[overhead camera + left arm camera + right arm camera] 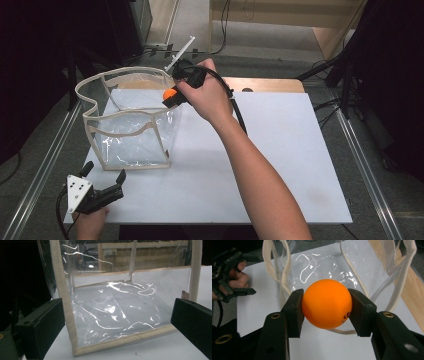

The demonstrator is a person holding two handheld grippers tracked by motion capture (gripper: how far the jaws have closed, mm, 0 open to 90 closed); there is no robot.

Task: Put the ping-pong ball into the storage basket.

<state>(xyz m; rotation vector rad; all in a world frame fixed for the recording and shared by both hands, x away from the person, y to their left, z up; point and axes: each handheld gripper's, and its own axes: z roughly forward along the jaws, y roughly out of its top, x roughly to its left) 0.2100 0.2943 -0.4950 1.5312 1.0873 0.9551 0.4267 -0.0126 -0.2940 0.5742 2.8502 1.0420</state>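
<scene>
One white surface carries everything here, and on it stands one clear plastic bag with cream fabric trim, upright and open at the top, toward the left side. There are two sets of tongs and one orange ball.

The person's right arm reaches forward across the surface, the hand angled down over the bag's right rim. The right tongs are clamped on the orange ball, one black pad on each side of it, holding it above the bag's open mouth. A dark printed mark sits low on the ball's right side, too cut off to read.

The left tongs rest low at the near left corner, just in front of the bag, jaws spread wide with nothing between the pads, pointed at the bag's near wall.
</scene>
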